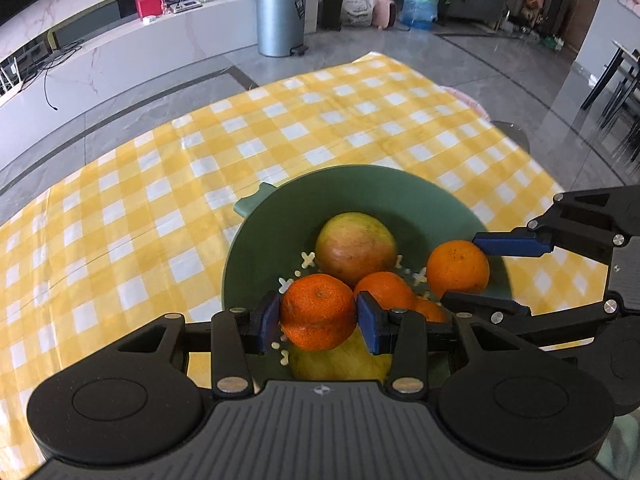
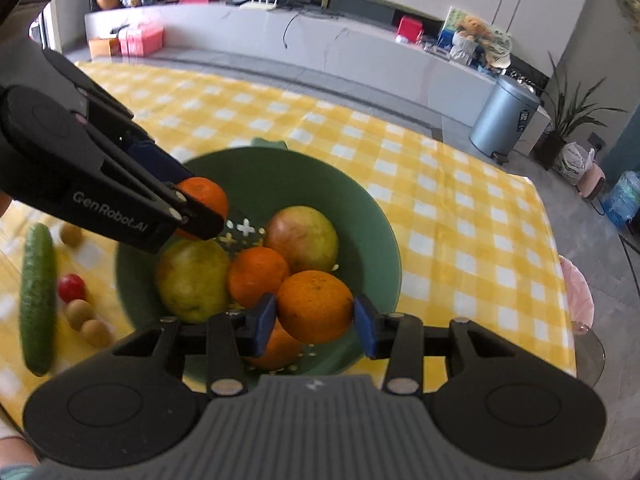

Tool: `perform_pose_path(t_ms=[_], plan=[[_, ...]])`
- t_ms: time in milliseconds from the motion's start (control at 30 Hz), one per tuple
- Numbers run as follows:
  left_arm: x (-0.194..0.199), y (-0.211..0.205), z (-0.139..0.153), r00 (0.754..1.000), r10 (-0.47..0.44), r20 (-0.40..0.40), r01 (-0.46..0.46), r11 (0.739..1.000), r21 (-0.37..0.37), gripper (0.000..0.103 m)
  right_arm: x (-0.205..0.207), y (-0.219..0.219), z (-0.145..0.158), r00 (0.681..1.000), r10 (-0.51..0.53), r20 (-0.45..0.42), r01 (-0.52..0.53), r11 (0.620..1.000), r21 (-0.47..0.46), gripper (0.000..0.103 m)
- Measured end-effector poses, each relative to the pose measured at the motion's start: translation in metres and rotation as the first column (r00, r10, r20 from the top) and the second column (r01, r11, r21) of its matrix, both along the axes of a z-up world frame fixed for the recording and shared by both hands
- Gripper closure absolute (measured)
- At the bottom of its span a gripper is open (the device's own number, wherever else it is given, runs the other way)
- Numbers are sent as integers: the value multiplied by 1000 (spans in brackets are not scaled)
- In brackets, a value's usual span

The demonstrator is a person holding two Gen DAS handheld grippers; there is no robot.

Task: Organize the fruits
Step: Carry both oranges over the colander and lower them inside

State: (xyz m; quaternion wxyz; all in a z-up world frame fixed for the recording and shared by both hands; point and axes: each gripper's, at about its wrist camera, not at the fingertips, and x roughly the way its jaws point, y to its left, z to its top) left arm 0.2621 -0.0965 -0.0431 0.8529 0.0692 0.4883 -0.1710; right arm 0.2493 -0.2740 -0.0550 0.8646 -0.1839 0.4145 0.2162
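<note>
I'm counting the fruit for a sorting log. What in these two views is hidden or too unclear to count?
- Left wrist view: yellow-green fruit is mostly hidden under the left claw and its orange.
- Right wrist view: a lower orange in the green colander is covered by the right claw and its held orange.
- Right wrist view: the small brown fruits are blurred; their kind is unclear.

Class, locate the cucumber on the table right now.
In the right wrist view, the cucumber lies at far left on the checked cloth, left of the green colander, beside a cherry tomato.
</note>
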Motion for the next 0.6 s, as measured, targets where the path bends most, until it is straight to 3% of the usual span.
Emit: perform_pose_path(t_ms=[267,600], plan=[[15,-12,-13,1000,-20,-12,21,997,68,55,13,17,-20,997,80,-21,-82,988,-128,63],[17,-17,-19,1000,-17,-3,17,996,93,51,18,15,-29,997,72,-41,-76,990,-120,63]])
